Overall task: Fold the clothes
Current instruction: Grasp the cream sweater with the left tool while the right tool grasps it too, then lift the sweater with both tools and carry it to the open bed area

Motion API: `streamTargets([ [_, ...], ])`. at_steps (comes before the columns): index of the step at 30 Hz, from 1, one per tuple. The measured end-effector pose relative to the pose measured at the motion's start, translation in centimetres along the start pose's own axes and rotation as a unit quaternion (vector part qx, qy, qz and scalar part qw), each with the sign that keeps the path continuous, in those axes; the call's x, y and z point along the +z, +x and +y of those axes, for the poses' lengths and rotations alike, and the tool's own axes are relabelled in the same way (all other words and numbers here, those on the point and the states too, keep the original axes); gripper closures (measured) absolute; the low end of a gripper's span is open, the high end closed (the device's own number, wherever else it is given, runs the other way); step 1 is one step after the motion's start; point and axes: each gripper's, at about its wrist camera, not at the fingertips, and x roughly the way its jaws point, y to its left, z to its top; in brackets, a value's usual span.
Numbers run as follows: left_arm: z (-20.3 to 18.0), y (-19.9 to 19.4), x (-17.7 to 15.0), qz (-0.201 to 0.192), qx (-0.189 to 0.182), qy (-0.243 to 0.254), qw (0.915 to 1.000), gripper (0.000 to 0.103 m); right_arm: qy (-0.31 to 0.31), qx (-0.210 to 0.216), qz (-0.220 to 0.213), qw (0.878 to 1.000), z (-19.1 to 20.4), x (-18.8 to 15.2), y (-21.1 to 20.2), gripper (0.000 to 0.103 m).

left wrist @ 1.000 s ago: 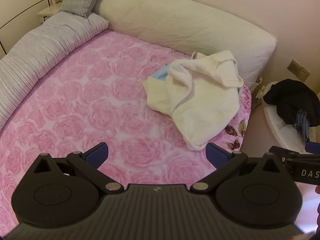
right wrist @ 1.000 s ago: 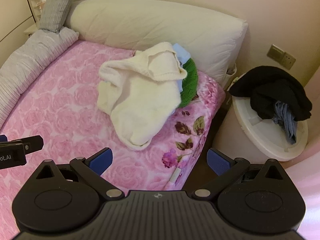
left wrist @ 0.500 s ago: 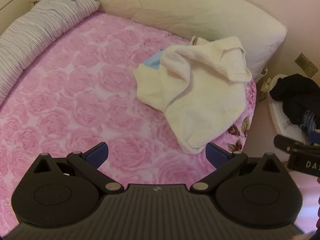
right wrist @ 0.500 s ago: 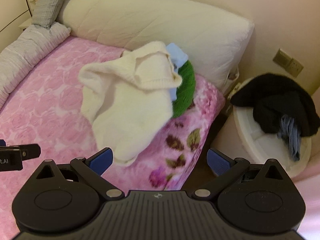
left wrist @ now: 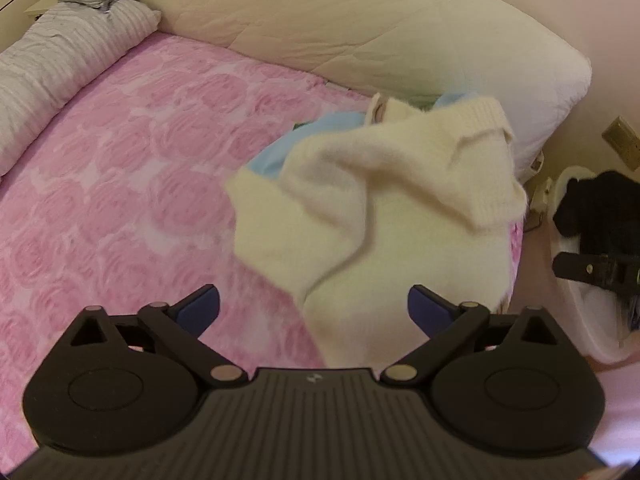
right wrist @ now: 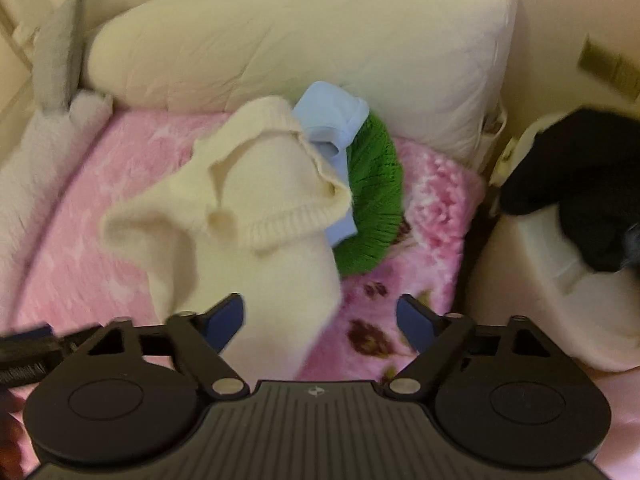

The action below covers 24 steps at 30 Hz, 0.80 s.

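Observation:
A crumpled cream knit sweater (left wrist: 384, 208) lies on the pink rose bedspread (left wrist: 120, 168), on top of a light blue garment (left wrist: 276, 156). It also shows in the right wrist view (right wrist: 256, 208), with the blue garment (right wrist: 332, 120) and a green knit (right wrist: 372, 200) behind it. My left gripper (left wrist: 314, 308) is open, its fingers either side of the sweater's near end. My right gripper (right wrist: 320, 320) is open just above the sweater's lower edge. Neither holds anything.
A large cream pillow (left wrist: 360, 28) lies along the back wall. A grey striped bolster (left wrist: 52, 72) lines the left side. A white basket (right wrist: 552, 280) with dark clothes (right wrist: 580, 184) stands right of the bed edge. A wall socket (left wrist: 622, 140) is at the right.
Both grippers have moved forward and closer to the cream sweater, which now fills more of each view. Both stay open.

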Motion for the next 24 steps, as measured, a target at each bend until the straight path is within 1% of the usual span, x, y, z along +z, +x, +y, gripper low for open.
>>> streamTargets([
  [2,-0.2,1.5,1.4,0.003,-0.003,0.0,1.0,0.022,0.044,0.024,0.001,0.999,-1.2,1.4,1.3,0.025],
  [4,-0.3,2.8,2.6,0.004,-0.001,0.003,1.0,0.03,0.089,0.046,0.002,0.995,-2.5,2.7,2.7,0.025],
  [6,-0.5,4.0,3.6,0.001,0.004,0.008,1.0,0.03,0.135,0.066,0.008,0.989,-3.7,3.5,4.0,0.025],
  [8,-0.4,5.0,4.5,-0.006,0.004,0.009,0.9999,0.028,0.185,0.09,0.02,0.978,-5.0,4.0,5.6,0.026],
  [12,0.0,7.4,5.8,-0.017,-0.014,-0.003,0.9997,0.027,0.271,0.125,0.047,0.953,-6.9,4.1,8.7,0.026],
  [14,0.0,8.6,6.3,-0.02,-0.026,-0.013,0.9994,0.028,0.291,0.142,0.053,0.945,-7.2,4.2,9.8,0.027],
  [15,0.0,9.0,6.4,-0.019,-0.032,-0.016,0.9992,0.03,0.297,0.151,0.056,0.941,-7.2,4.3,10.4,0.032],
  [16,0.0,9.4,6.5,-0.017,-0.037,-0.016,0.9991,0.042,0.304,0.161,0.058,0.937,-7.2,4.4,10.9,0.048],
  [17,-0.1,9.8,6.6,-0.015,-0.041,-0.017,0.9989,0.066,0.305,0.169,0.059,0.935,-7.1,4.5,11.2,0.059],
  [18,-0.1,9.9,6.6,-0.011,-0.047,-0.017,0.9987,0.071,0.298,0.174,0.057,0.937,-6.8,4.7,11.3,0.076],
  [19,0.1,9.7,6.5,-0.01,-0.055,-0.021,0.9982,0.075,0.287,0.171,0.054,0.941,-6.4,5.0,11.1,0.089],
  [20,0.3,9.3,6.5,-0.014,-0.065,-0.028,0.9974,0.086,0.271,0.166,0.049,0.947,-6.0,5.4,10.7,0.098],
  [22,0.9,8.0,6.3,-0.024,-0.077,-0.045,0.9957,0.09,0.246,0.162,0.031,0.955,-5.2,6.1,9.6,0.097],
  [24,1.6,5.9,5.8,-0.046,-0.079,-0.057,0.9941,0.092,0.215,0.175,-0.001,0.961,-4.1,6.9,7.6,0.098],
])
